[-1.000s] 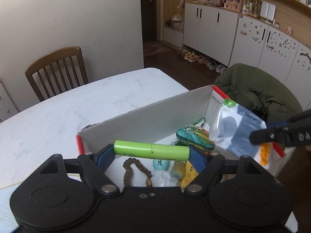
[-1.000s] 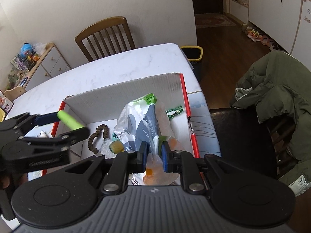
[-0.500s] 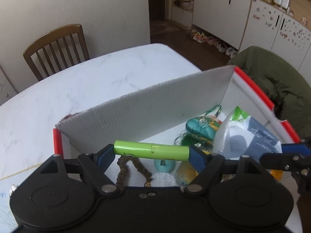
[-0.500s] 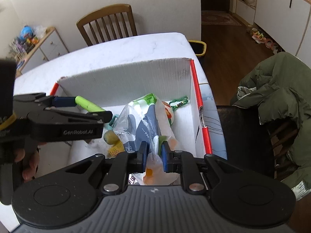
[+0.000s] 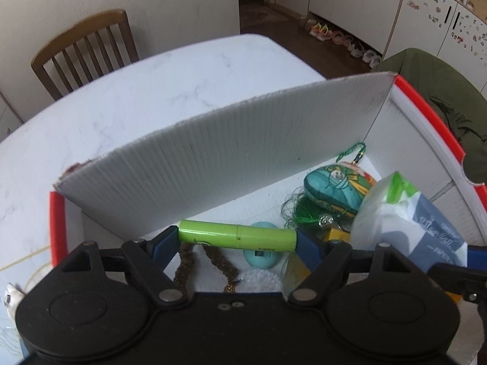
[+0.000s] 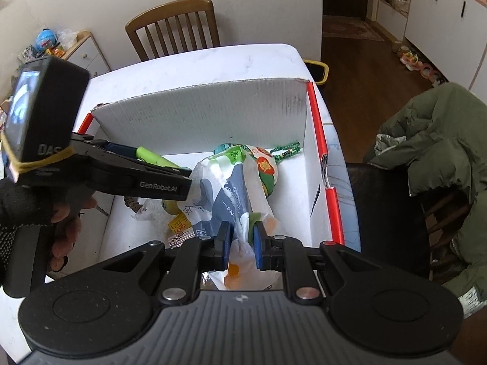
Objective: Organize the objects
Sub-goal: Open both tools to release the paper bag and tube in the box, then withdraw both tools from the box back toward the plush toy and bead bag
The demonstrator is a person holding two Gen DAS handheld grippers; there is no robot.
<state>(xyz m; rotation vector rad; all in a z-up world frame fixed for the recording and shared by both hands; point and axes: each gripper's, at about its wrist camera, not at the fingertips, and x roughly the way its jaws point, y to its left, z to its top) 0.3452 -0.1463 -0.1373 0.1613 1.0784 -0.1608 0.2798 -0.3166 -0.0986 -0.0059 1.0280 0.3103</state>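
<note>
Bag (image 6: 231,194) and pouch (image 5: 334,188) in box (image 6: 213,115) (pouch behind), on table (image 5: 152,91).

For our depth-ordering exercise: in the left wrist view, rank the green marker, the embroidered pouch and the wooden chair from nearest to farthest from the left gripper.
1. Green marker: clamped across the left gripper.
2. Embroidered pouch: inside the box, ahead and right.
3. Wooden chair: beyond the table, far left.

box (image 5: 213,158) floor crowded at right, bare along far wall
</note>
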